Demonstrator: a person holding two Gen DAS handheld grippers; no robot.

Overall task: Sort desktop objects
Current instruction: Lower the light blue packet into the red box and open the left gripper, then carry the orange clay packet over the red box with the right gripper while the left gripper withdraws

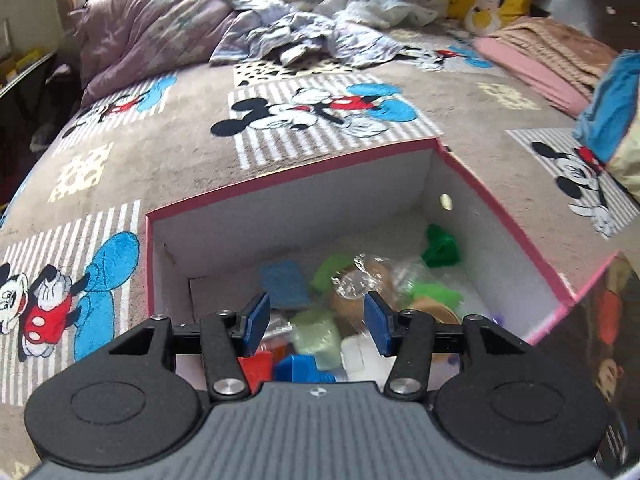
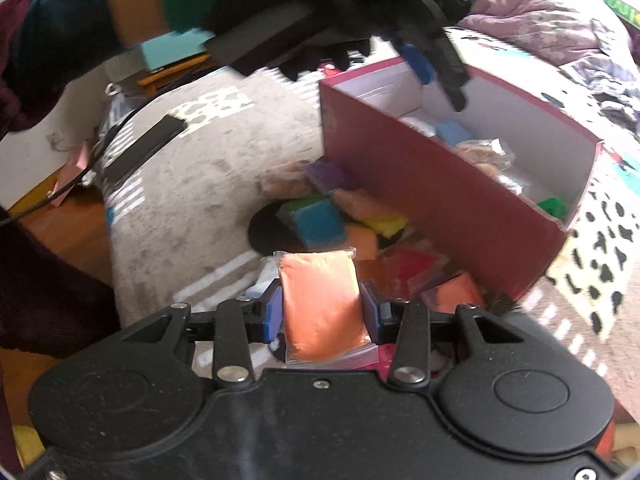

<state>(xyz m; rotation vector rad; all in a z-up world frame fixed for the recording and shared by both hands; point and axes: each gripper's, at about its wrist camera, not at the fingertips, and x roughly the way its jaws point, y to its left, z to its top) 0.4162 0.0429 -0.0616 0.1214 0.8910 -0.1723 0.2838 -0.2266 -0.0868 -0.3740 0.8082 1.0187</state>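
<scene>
Our right gripper (image 2: pixel 322 312) has its jaws closed on an orange packet (image 2: pixel 320 304), the blue pads (image 2: pixel 273 316) pressed to both of its sides, and the packet stands upright between them. Just beyond it, toward twelve o'clock, we see a loose pile of packets (image 2: pixel 340 216) on the bed: blue, yellow, purple and orange ones lying against the outer wall of the pink box (image 2: pixel 440 192). The box sits at one to two o'clock.

Our left gripper (image 1: pixel 318 320) hangs over the open box (image 1: pixel 280 172) with its jaws spread wide and nothing between them. Below them, inside the box, lie a green piece (image 1: pixel 440 246), a blue packet (image 1: pixel 284 280), a crinkled clear bag (image 1: pixel 360 280) and other coloured packets. In the right wrist view the left gripper (image 2: pixel 432 64) shows at twelve o'clock, above the box rim, blurred. The box rests on a Mickey Mouse blanket (image 1: pixel 312 112).
</scene>
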